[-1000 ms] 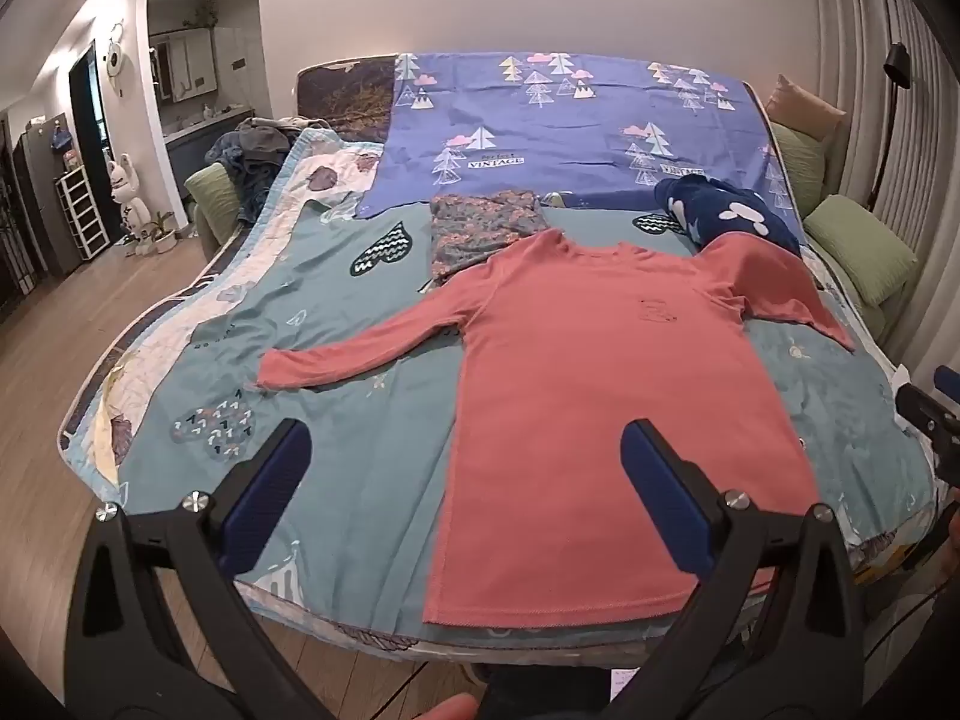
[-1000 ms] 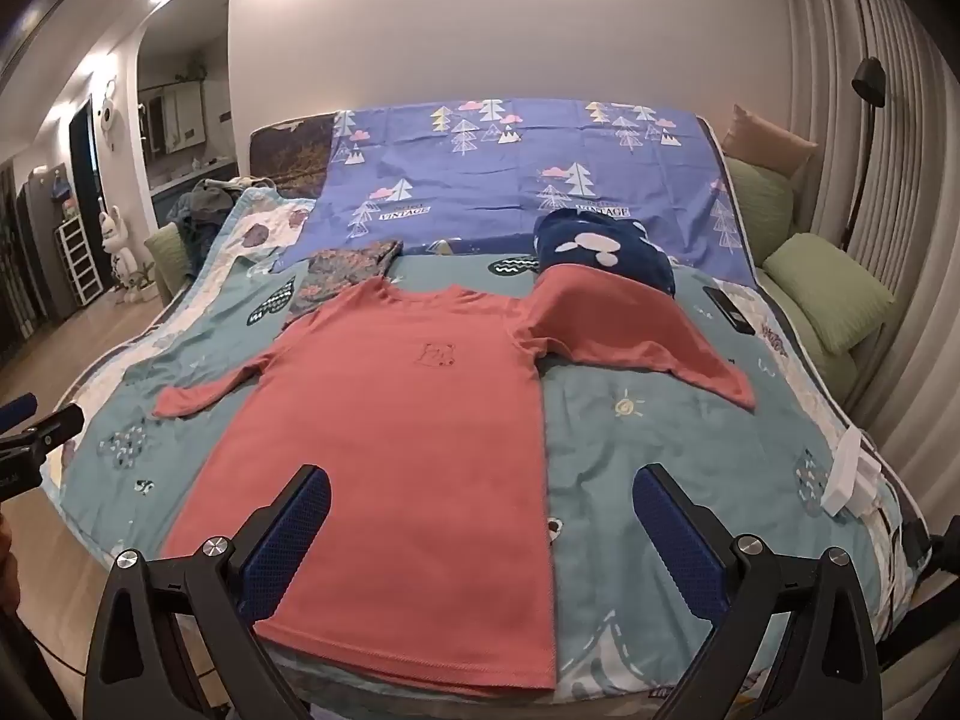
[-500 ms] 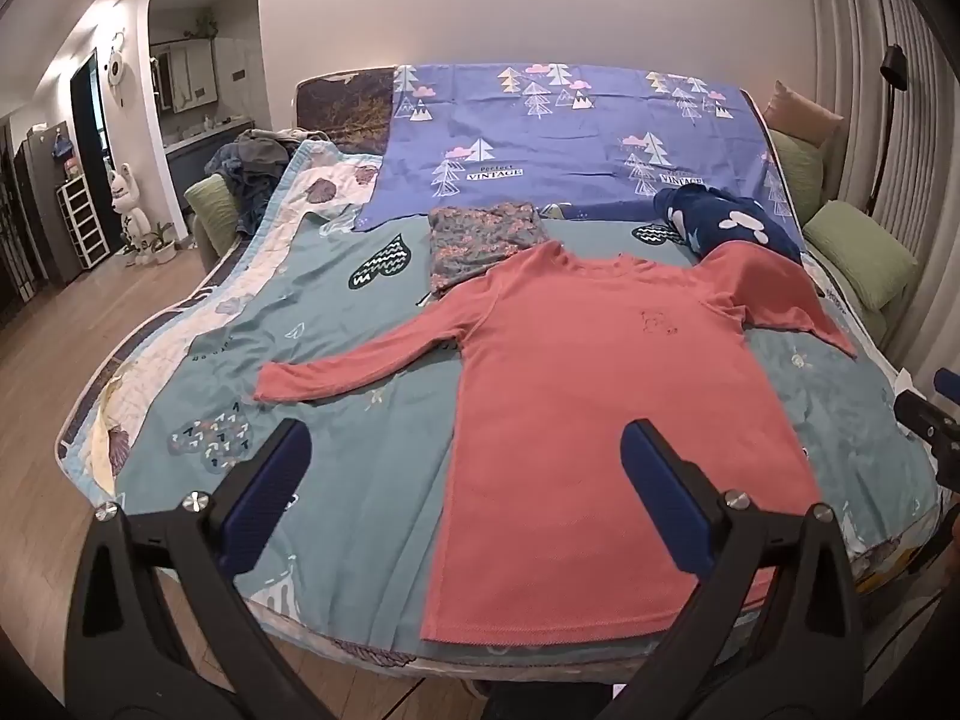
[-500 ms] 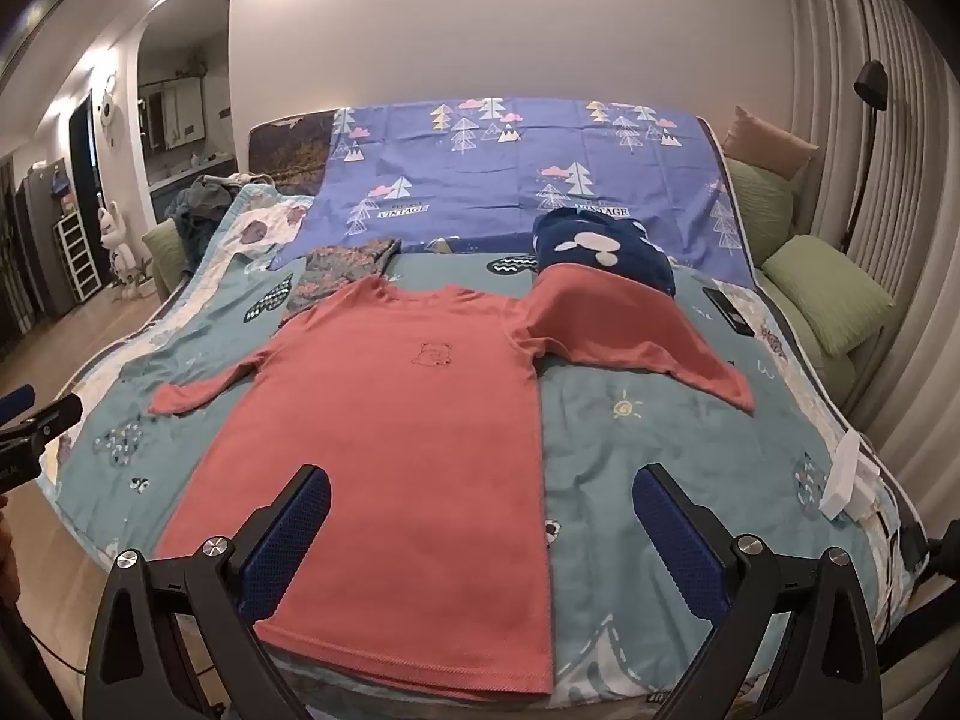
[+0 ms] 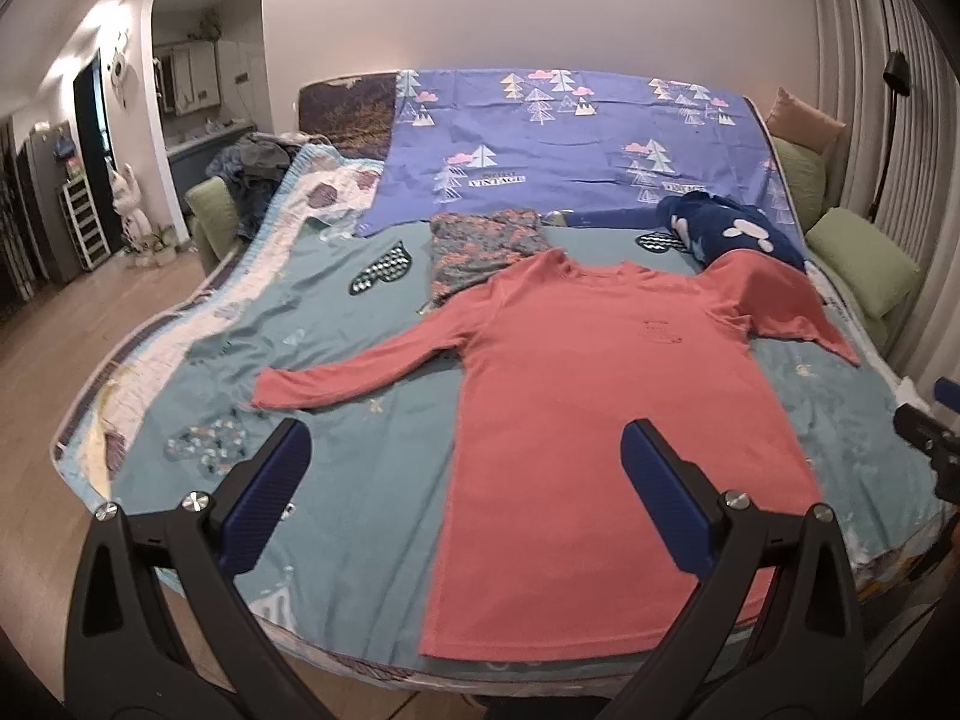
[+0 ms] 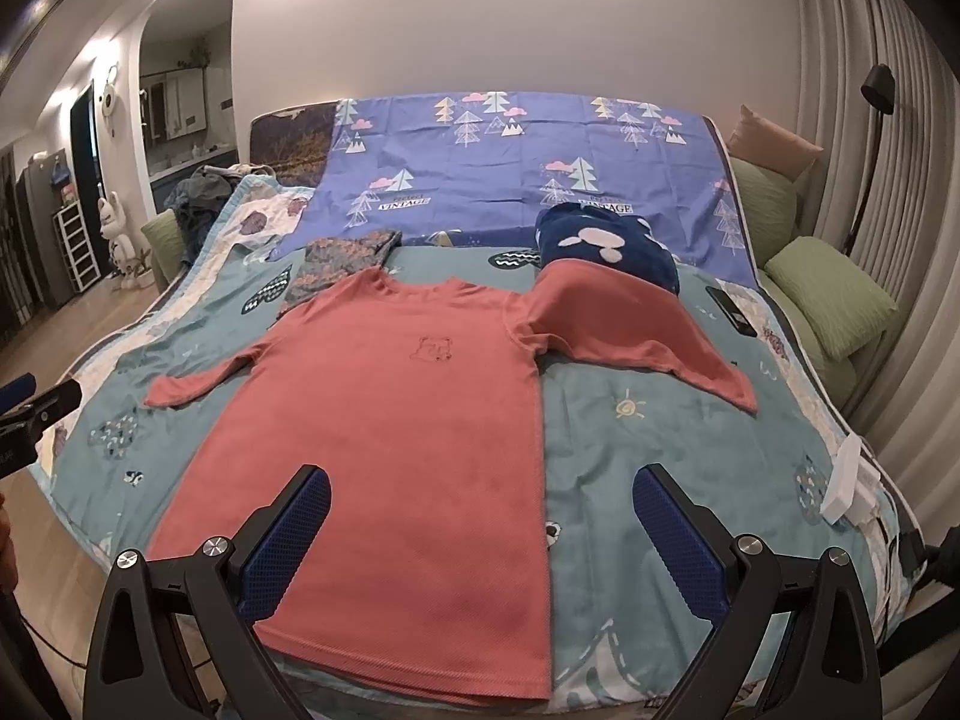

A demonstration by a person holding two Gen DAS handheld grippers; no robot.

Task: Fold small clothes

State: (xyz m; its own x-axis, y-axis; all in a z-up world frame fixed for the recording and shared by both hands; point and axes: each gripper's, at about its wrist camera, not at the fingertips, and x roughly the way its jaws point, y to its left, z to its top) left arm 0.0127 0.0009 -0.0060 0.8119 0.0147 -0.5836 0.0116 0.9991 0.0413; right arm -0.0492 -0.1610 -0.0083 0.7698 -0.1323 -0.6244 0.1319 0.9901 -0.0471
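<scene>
Both the left gripper point(image 5: 462, 504) and right gripper point(image 6: 480, 531) hover with fingers spread, empty, over the flat coral shirt point(image 6: 390, 450).

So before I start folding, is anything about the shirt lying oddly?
Yes. The shirt lies flat, but its sleeve on the right is draped over the navy bundle, humped and wide. The other sleeve lies flat on the bed.
</scene>
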